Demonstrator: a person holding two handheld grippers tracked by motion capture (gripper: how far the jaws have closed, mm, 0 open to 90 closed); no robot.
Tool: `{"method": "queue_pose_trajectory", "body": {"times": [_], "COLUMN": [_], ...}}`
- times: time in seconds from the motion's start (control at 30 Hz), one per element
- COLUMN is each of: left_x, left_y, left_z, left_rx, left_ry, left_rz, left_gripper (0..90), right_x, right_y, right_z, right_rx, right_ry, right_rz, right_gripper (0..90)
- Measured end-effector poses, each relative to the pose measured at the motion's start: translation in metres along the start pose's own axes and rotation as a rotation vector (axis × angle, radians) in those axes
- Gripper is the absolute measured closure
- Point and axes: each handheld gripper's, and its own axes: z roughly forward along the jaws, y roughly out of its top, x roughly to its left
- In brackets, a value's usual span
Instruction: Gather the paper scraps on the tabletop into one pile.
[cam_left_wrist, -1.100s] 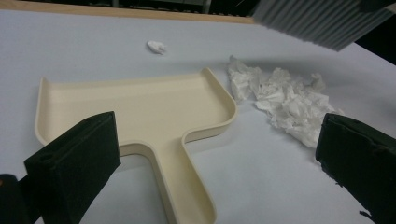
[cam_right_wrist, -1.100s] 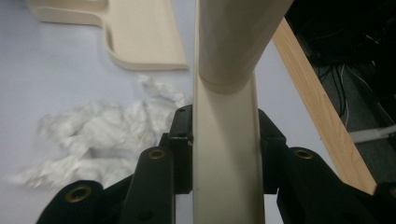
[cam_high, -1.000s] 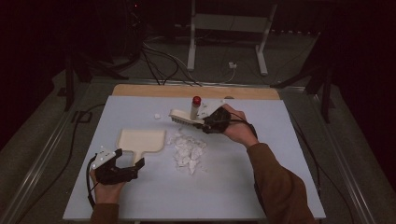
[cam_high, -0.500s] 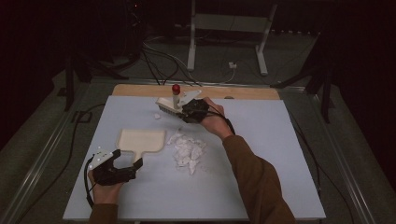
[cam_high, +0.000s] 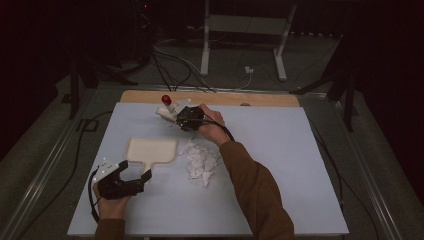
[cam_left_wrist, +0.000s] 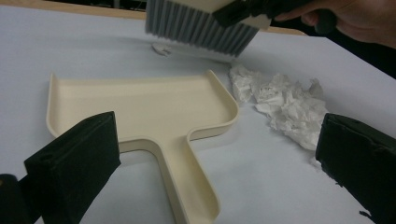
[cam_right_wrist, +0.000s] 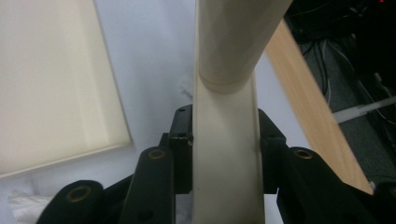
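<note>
brush (cam_high: 172, 108), cream with grey bristles and a red-tipped handle, is gripped by its handle in the right tool (cam_high: 189, 118), whose jaws are clenched on both sides of it in the right gripper view (cam_right_wrist: 224, 154). it hangs over the far left part of the worktop (cam_high: 280, 165), bristles down near a small white scrap (cam_left_wrist: 161, 48). just nearer lies the cream dustpan (cam_high: 149, 151), flat on the pale blue surface with its handle pointing toward the person. a heap of crumpled white paper (cam_high: 201, 161) sits just beside the dustpan's right edge. the left tool (cam_high: 131, 181) rests near the front left edge, jaws spread wide apart and released, the dustpan's handle (cam_left_wrist: 187, 186) lying between them untouched. the right half of the worktop is bare. a wooden strip (cam_high: 260, 98) runs along the far edge; beyond it, a dark floor with cables (cam_high: 165, 60) and a grey stand (cam_high: 242, 30).
</note>
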Motion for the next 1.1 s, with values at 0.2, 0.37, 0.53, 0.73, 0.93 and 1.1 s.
{"method": "queue_pose_trajectory", "body": {"times": [0.2,0.37,0.53,0.73,0.93,1.1], "left_x": [0.001,0.001,0.000,-0.002,-0.003,-0.004], "left_y": [-0.001,-0.001,-0.001,-0.001,-0.001,-0.002], "left_z": [0.000,0.000,0.000,0.003,0.005,0.007], "left_rx": [0.003,0.000,0.004,0.011,0.018,0.024], "left_ry": [0.003,0.003,0.005,0.004,0.004,0.003], "left_rz": [-0.003,-0.005,-0.004,0.002,0.006,0.009], "left_gripper": [0.5,0.6,0.5,0.5,0.5,0.6], "right_x": [0.010,0.010,0.008,0.003,0.003,0.008], "right_y": [-0.002,-0.011,-0.028,-0.056,-0.085,-0.108], "right_z": [0.003,-0.010,-0.028,-0.052,-0.078,-0.101], "right_rx": [0.055,0.080,0.092,0.094,0.090,0.086], "right_ry": [0.023,0.056,0.071,0.094,0.113,0.138], "right_rz": [-0.103,-0.144,-0.174,-0.167,-0.156,-0.143], "right_gripper": [67.9,67.9,67.9,67.9,67.9,67.8]}}
